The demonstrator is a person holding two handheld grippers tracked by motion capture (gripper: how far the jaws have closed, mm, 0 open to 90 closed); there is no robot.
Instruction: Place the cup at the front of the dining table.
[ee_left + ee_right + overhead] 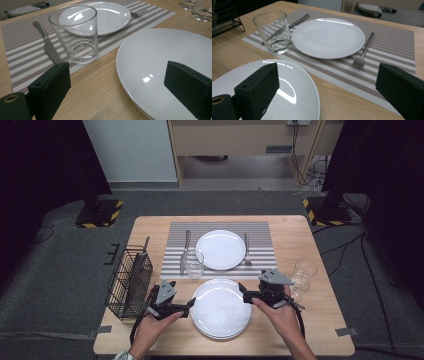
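Wooden table (310,330), seen from above. Stack of white plates (221,309) near the front edge, between the two tools.

Left gripper (190,303) at the stack's left rim, jaws spread wide and holding nothing. From its own camera: one jaw over bare wood, the other over the top plate's face, rim lying between them. Touching or just clear of the rim: cannot tell.

Right gripper (243,290) at the stack's upper right rim, jaws likewise wide apart, empty. From its own camera: one jaw above the plate, the other out over the striped placemat (392,37).

Behind the stack, placemat set with a single white plate (220,249) at centre. Knife (185,251) left of that plate, fork (247,250) right of it. Clear glass (194,264) upright at the mat's front left corner, just beside the knife tip, empty.

Black wire basket (129,281) on the table's left edge, well apart from the stack, with some cutlery standing in it. Two more clear glasses (303,275) at the right edge, close behind the right hand (280,315). Left hand (152,325) gripping its tool from below.
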